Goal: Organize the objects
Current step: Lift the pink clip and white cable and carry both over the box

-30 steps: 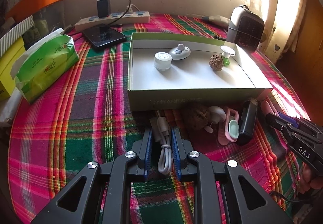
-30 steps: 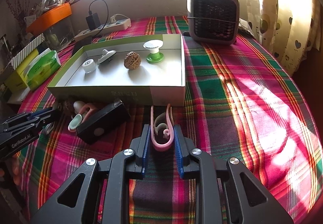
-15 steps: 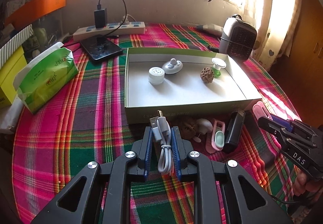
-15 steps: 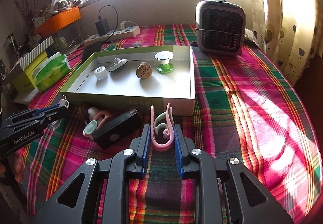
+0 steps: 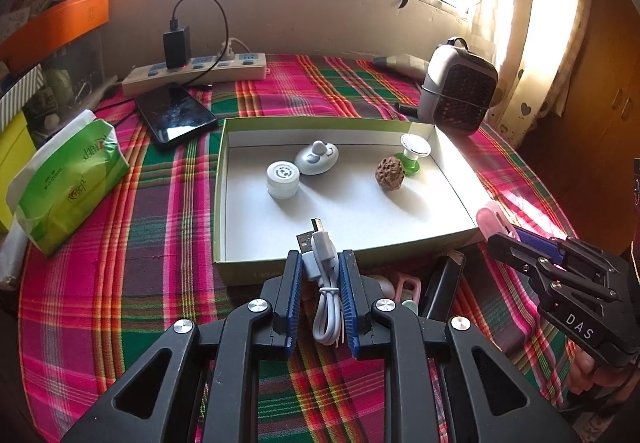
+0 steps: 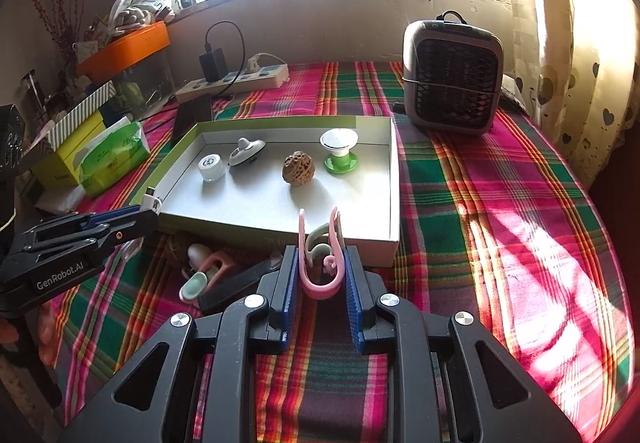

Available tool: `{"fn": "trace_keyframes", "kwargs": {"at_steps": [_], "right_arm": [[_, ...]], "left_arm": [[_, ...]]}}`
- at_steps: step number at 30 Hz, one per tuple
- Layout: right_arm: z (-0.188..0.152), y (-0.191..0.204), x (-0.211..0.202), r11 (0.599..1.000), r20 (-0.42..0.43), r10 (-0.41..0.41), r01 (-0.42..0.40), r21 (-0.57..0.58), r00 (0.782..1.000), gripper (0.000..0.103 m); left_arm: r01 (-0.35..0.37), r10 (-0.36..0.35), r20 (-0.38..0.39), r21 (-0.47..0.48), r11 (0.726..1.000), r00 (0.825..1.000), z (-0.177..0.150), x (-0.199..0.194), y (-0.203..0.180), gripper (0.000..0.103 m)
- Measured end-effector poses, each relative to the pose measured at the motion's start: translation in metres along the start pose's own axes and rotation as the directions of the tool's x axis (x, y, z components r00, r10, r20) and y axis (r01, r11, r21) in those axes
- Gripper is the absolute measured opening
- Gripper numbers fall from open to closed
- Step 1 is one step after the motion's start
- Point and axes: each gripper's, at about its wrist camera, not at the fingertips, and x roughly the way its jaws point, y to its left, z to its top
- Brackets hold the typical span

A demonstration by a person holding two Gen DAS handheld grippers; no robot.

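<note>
Since a second back we've lifted the left gripper (image 5: pixel 320 271) a bit, so the white USB cable (image 5: pixel 323 275) pinched tight between its blue pads now pokes its plugs over the near wall of the open box (image 5: pixel 224 203) instead of sitting low in front of it. Same squeeze on the cable, no slack. Our right gripper (image 6: pixel 320 267) has barely budged; it's still clamped on the pink clip (image 6: pixel 320 263), jaws only slightly apart, held just in front of the box's near wall.

Nothing inside the box changed: white jar (image 5: pixel 282 180) and grey-white knob thing (image 5: pixel 317 159) toward its left, walnut (image 5: pixel 390 171) and green-based suction piece (image 5: pixel 414 153) toward its right.

Still waiting on the plaid counter (image 5: pixel 120 283) just in front of the box: another pink clip with a mint pad (image 6: pixel 204 275) and a flat black device (image 6: pixel 236 283), touching each other. Behind the box sit the small heater (image 6: pixel 452 79), phone (image 5: pixel 176 113) and power strip (image 5: pixel 196 73); tissue pack (image 5: pixel 68 179) is off to its left.
</note>
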Motion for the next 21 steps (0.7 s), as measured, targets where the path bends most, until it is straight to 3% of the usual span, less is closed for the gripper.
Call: {"fn": "trace_keyframes", "kwargs": {"at_steps": [21], "right_arm": [[0.044, -0.01, 0.037, 1.0, -0.043, 0.007, -0.007, -0.022, 0.999, 0.023]], "left_arm": [[0.037, -0.037, -0.029, 0.02, 0.999, 0.999, 0.048, 0.042, -0.007, 0.017]]}}
